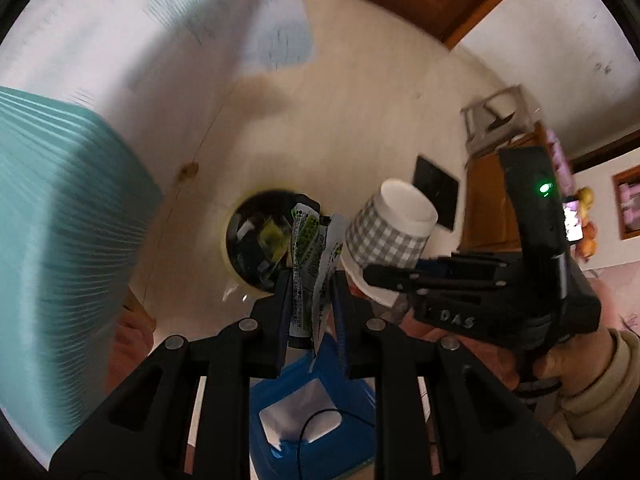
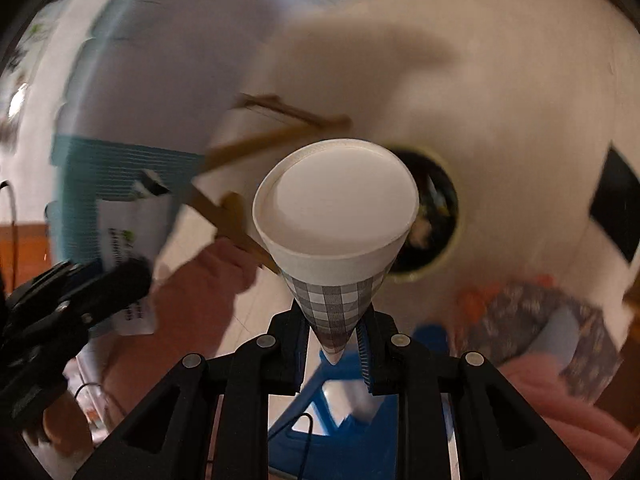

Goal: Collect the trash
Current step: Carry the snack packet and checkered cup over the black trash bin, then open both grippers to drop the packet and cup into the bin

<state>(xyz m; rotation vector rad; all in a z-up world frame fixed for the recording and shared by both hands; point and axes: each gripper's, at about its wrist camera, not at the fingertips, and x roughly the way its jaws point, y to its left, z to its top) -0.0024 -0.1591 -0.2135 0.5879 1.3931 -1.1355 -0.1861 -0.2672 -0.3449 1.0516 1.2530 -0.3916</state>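
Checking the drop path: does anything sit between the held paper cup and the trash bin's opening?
Nothing visible does. The paper cup in the right gripper hangs over bare floor beside the open trash bin.

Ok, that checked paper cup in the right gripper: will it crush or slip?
The paper cup is probably light and thin-walled. The right gripper pinches its rim end, which looks flattened, so it likely crushes easily. The flattened grip seems unlikely to slip.

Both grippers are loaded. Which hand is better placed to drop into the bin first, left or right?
Probably left. The wrapper in the left gripper hangs right at the bin opening. The right gripper's checked paper cup sits a little off to one side of the opening.
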